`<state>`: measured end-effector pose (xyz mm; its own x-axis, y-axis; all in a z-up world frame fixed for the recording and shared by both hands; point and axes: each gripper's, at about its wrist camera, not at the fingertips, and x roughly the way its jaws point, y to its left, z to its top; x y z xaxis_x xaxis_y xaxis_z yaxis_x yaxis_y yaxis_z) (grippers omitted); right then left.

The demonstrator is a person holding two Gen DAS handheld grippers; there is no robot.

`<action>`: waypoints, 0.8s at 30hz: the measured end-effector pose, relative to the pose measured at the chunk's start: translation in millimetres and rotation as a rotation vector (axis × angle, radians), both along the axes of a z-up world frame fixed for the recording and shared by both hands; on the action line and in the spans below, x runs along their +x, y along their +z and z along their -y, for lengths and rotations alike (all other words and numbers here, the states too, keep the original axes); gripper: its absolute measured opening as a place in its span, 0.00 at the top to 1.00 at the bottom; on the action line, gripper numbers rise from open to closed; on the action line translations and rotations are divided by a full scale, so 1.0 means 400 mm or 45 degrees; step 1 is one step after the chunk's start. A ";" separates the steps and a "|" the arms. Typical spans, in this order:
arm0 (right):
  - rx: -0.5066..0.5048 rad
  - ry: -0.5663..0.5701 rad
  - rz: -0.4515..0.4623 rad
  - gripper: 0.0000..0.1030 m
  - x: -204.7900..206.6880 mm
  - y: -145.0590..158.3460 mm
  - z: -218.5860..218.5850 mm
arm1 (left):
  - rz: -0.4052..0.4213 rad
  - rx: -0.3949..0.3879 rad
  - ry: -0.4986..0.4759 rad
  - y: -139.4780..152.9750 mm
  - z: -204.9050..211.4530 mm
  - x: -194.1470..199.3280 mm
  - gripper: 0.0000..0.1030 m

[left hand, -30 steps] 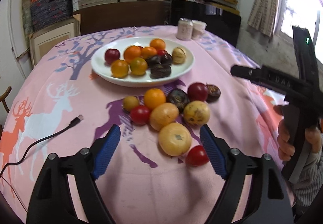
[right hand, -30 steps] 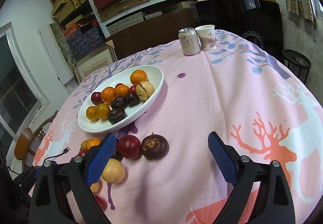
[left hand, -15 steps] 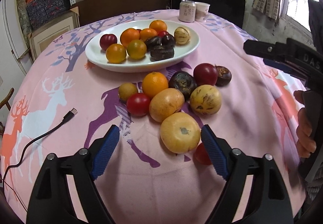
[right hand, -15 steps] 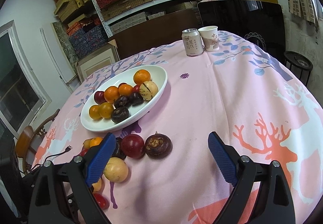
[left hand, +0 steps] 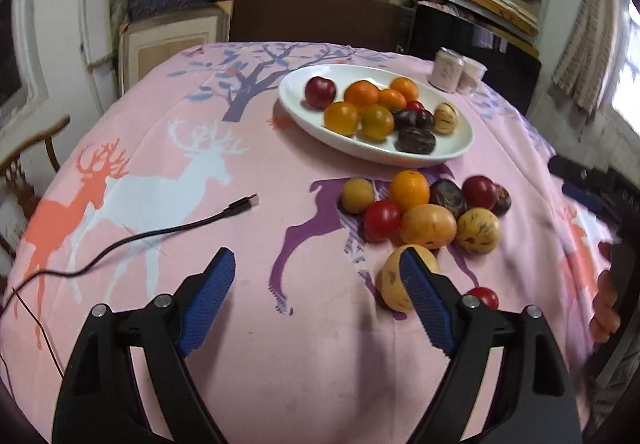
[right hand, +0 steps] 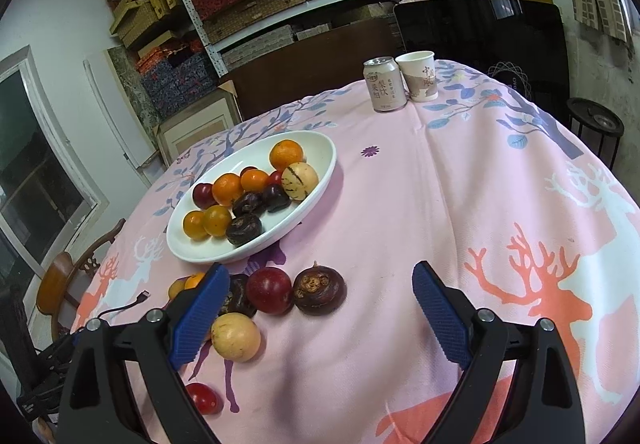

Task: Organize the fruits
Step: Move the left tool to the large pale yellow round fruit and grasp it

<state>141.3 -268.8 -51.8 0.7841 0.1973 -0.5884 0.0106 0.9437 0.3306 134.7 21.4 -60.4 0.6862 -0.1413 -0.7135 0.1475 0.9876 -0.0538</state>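
A white oval plate (left hand: pixel 300 112) (right hand: pixel 320 160) holds oranges, dark fruits, a red plum and a striped melon. A loose pile of fruit lies in front of it on the pink cloth: an orange (left hand: pixel 409 190), a red tomato (left hand: pixel 381 221), yellow fruits (left hand: pixel 428 226), a red plum (right hand: pixel 269 290) and a dark brown fruit (right hand: pixel 319 288). My left gripper (left hand: pixel 316 298) is open, low over the cloth to the left of the pile; its right finger covers part of a yellow fruit (left hand: pixel 390 280). My right gripper (right hand: pixel 318 318) is open and empty just in front of the dark brown fruit.
A black USB cable (left hand: pixel 160 232) lies on the cloth at the left. A drink can (right hand: pixel 384 84) and a paper cup (right hand: pixel 420 80) stand at the table's far edge. Wooden chairs (right hand: pixel 68 276) stand at the left. Shelves of boxes fill the back wall.
My left gripper has swung left and back, so the fruit pile now sits to the right of its jaws. My right gripper has crept a little closer to the pile.
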 end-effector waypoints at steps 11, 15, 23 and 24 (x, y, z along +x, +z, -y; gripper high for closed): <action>-0.018 -0.003 0.001 0.09 -0.002 0.001 -0.005 | 0.045 0.168 -0.246 -0.016 0.133 -0.040 0.20; -0.018 -0.003 -0.004 0.09 -0.002 0.000 -0.005 | 0.033 0.197 -0.271 -0.026 0.166 -0.018 0.20; -0.014 -0.002 -0.009 0.09 0.002 -0.002 -0.003 | 0.059 0.220 -0.200 -0.018 0.135 -0.001 0.11; -0.013 -0.002 -0.007 0.09 0.002 -0.002 -0.003 | 0.095 0.236 -0.131 -0.006 0.104 -0.010 0.11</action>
